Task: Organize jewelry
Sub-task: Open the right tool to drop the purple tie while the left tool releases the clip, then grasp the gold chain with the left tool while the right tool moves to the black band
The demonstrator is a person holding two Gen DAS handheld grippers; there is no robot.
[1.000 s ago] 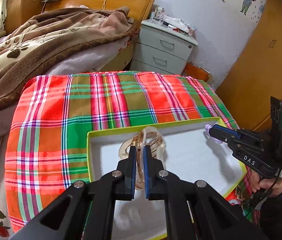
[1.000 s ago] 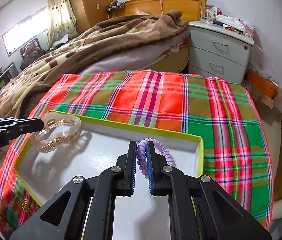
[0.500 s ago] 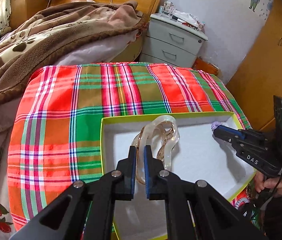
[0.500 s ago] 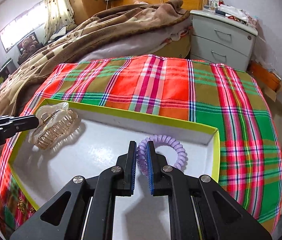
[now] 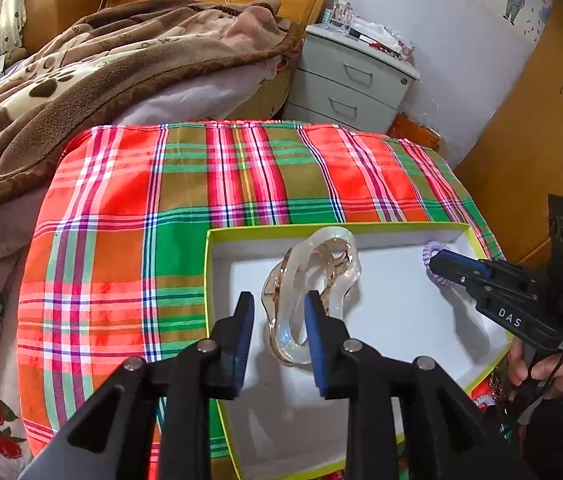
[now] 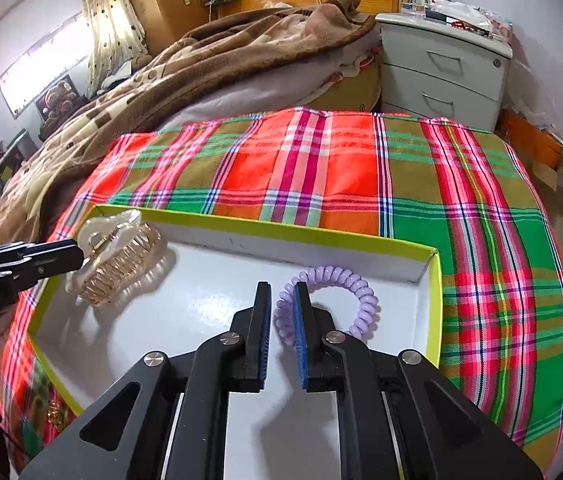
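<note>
A clear amber hair claw (image 5: 313, 292) lies in the left part of a white box with a yellow-green rim (image 5: 321, 229). My left gripper (image 5: 277, 320) stands open around the claw's near end, jaws apart from it. The claw also shows in the right wrist view (image 6: 115, 256), with the left gripper's fingers (image 6: 37, 260) beside it. A purple spiral hair tie (image 6: 329, 300) lies in the box's right corner. My right gripper (image 6: 281, 312) is open a little, its jaws on either side of the tie's near coil. The tie (image 5: 431, 258) peeks out past the right gripper in the left wrist view.
The box (image 6: 321, 236) sits on a plaid red and green cloth (image 6: 321, 168). A bed with a brown blanket (image 5: 81, 80) is behind left, a grey nightstand (image 6: 441, 68) behind right. Loose jewelry (image 6: 55, 416) lies beside the box's near left edge.
Both grippers lowered their items onto the box floor. The left jaws opened wide and let go of the claw. The right jaws opened a little off the hair tie.
</note>
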